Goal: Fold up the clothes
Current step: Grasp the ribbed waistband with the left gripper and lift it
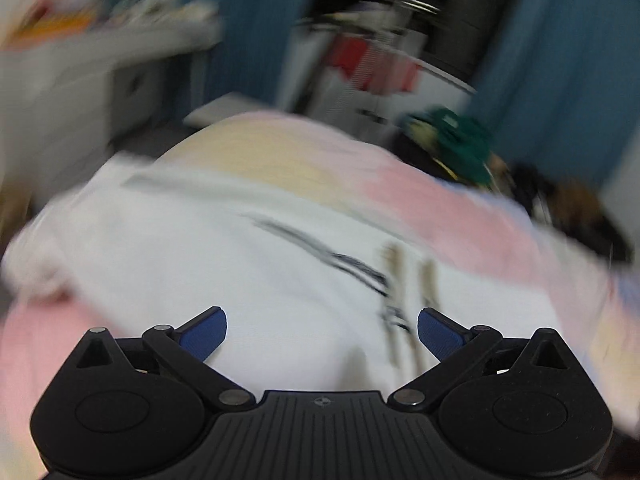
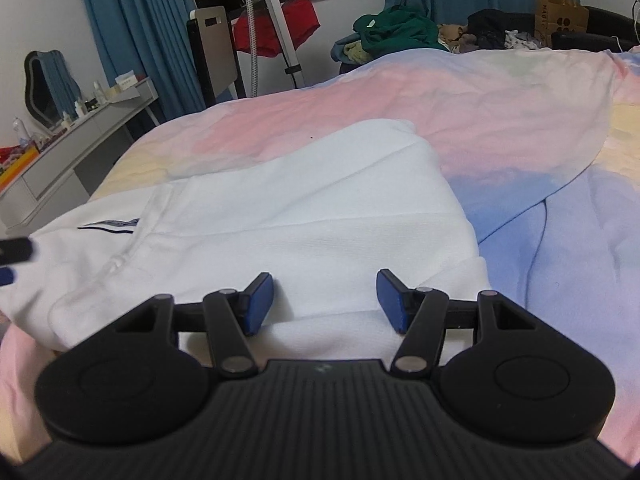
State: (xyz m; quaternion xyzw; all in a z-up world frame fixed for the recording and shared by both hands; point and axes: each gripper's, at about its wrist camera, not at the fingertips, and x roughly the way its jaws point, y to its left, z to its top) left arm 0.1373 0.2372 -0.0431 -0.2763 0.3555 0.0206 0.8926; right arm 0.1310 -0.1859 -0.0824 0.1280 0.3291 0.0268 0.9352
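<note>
Pastel bedding in pink, cream and pale blue covers the bed, whose far edge runs in front of teal curtains. Past that far edge stand a grey dresser with small bottles on it and a mirror behind it, a chair back, a metal stand with a red garment hanging on it, a pile of green and dark clothes, and a brown paper bag.

A white garment lies spread on the bed's near part, toward the near left corner in the right wrist view. Its long axis runs roughly from the near left toward the far right; a rounded folded end points toward the bed's far side, and a wider hemmed edge lies nearest the camera. A dark printed stripe shows on its left portion. In the blurred left wrist view the garment fills the middle, with dark lettering running diagonally across it; finer detail cannot be made out.

The right gripper hovers over the garment's near edge, its blue fingers parted with white cloth visible between them, gripping nothing. The left gripper is also above the white cloth, its fingers spread wide and holding nothing. Whether either touches the fabric cannot be told.
</note>
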